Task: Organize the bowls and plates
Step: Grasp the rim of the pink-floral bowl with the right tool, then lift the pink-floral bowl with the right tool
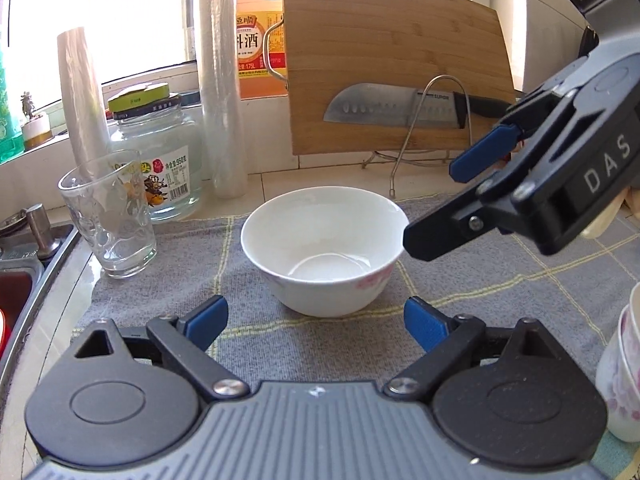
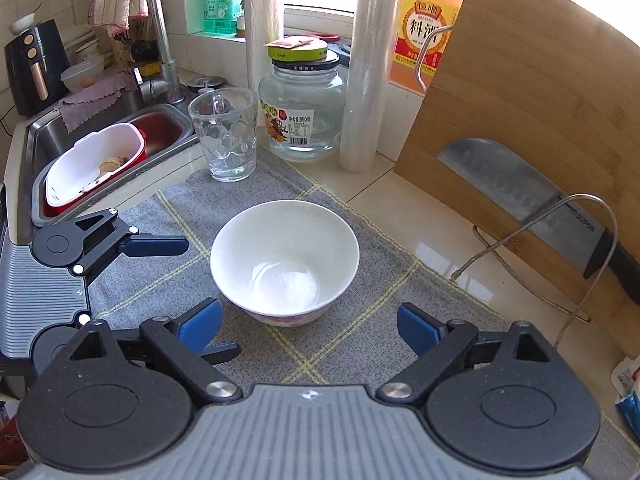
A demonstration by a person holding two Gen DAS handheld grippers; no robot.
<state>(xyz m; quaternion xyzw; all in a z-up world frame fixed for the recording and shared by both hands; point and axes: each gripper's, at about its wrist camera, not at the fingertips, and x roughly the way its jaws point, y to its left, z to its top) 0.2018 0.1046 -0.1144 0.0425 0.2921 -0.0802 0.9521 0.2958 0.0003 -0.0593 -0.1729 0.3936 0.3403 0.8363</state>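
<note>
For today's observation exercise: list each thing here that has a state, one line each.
Bowl: upright, empty, on the mat.
Glass: upright, empty.
Jar: lidded.
Board: propped on its rack.
Knife: racked against the board.
Left gripper: open, empty.
Right gripper: open, empty.

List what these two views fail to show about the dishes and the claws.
- Stacked cups or bowls, left wrist view: cut off by the right edge, so count and kind are unclear.
- White bowl, right wrist view: its pink pattern is mostly hidden under its own curve.
- Plates: none in either view.
- Right claw, left wrist view: no contact with the bowl can be made out.
</note>
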